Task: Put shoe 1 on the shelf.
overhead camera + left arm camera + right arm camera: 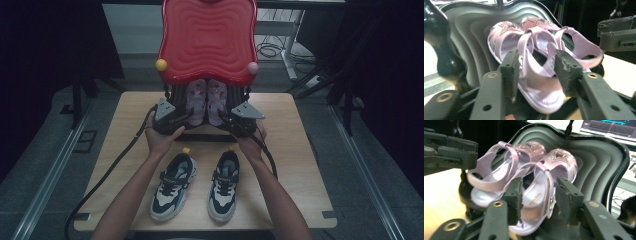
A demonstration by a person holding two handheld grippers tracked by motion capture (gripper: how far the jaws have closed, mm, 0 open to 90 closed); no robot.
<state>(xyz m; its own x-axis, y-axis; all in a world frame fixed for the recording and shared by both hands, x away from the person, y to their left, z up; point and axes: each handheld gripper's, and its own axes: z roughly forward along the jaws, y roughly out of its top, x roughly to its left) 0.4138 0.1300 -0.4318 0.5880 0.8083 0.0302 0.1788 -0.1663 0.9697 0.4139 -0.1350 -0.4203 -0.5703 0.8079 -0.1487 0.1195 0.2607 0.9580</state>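
A pair of lilac sandals [206, 99] rests on a black ribbed shelf [176, 92] under the red wavy top [207, 40] of a rack. My left gripper [182, 121] sits at the heel of the left sandal [506, 40], its jaws apart on either side of the heel strap and not pressing on it. My right gripper [227, 121] stands the same way at the right sandal [560, 157]. From the left gripper [536, 67] the other sandal [574, 45] lies to the right. From the right gripper [537, 195] the other sandal [499, 170] lies to the left.
A pair of navy and white sneakers [175, 185] [224, 182] stands on the wooden table [295, 150] between my forearms, toes pointing at me. The rack carries a yellow knob [161, 64] and a pink knob [253, 68]. Cables trail off the table's left and right.
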